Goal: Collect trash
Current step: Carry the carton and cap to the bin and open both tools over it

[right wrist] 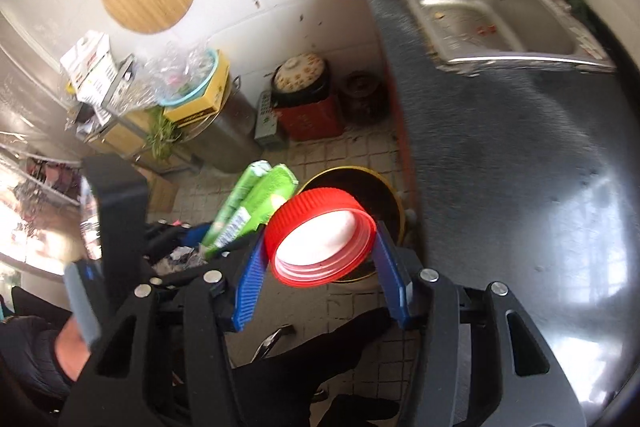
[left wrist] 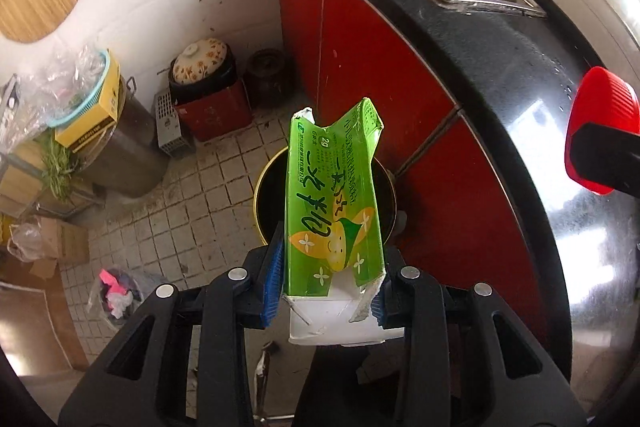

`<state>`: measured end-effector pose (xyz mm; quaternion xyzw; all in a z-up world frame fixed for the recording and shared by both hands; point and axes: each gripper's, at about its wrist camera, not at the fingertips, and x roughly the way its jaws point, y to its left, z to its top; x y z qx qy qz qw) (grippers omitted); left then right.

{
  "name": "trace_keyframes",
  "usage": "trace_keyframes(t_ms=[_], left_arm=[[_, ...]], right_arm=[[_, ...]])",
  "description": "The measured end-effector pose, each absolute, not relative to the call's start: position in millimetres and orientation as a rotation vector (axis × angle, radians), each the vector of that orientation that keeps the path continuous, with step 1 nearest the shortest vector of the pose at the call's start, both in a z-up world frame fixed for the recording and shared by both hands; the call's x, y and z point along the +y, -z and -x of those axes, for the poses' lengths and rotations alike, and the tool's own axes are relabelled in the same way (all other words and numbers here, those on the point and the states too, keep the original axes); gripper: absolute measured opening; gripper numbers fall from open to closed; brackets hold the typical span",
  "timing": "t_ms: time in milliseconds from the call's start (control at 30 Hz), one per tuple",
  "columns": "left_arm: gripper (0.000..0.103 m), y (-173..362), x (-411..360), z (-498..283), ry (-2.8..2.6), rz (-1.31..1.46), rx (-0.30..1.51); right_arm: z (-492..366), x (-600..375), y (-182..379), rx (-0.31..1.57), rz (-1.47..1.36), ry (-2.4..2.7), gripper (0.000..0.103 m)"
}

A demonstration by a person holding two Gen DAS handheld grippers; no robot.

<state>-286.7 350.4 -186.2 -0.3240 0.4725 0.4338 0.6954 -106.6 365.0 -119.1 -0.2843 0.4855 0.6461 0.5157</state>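
Observation:
My left gripper (left wrist: 326,271) is shut on a crumpled green carton (left wrist: 332,203) with a torn white end, held upright above a round black bin with a yellow rim (left wrist: 264,187) on the tiled floor. In the right wrist view my right gripper (right wrist: 320,259) is shut on a wide red cap (right wrist: 320,237), its open side facing the camera, just over the same bin (right wrist: 384,199). The green carton (right wrist: 252,203) shows to the cap's left. The red cap (left wrist: 600,135) also appears at the right edge of the left wrist view.
A black counter (left wrist: 500,67) with red cupboard doors (left wrist: 360,47) and a steel sink (right wrist: 480,11) runs along the right. Pots, a red box (left wrist: 216,111), a steel drum (left wrist: 120,155) and bags crowd the wall. A plastic bag of rubbish (left wrist: 116,291) lies on the floor.

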Motion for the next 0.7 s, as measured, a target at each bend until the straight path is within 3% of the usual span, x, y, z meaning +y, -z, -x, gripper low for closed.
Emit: trace_keyframes(t_ms=[233, 500, 533, 567, 633, 700], left_arm=[[0.034, 251.3, 382.0, 308.4, -0.972, 0.863, 1.035], [0.035, 281.9, 400.5, 315.4, -0.96, 0.925, 1.039], [0.038, 283.7, 402.2, 315.3, -0.957, 0.922, 1.041], [0.05, 285.1, 403.4, 315.2, -0.951, 0.92, 1.041], [0.072, 287.1, 405.3, 315.1, -0.952, 0.908, 1.038], [0.073, 286.9, 407.6, 315.1, -0.956, 0.891, 1.035]], right_arm=[[142.5, 416.4, 175.7, 1.261, 0.801, -1.544, 0.051], [152.9, 448.3, 206.9, 1.293, 0.866, -1.511, 0.052], [153.3, 451.4, 207.9, 1.295, 0.868, -1.506, 0.052], [152.1, 453.8, 209.4, 1.297, 0.866, -1.501, 0.053], [151.2, 457.6, 209.8, 1.3, 0.856, -1.499, 0.065], [149.4, 460.1, 207.7, 1.29, 0.844, -1.495, 0.068]])
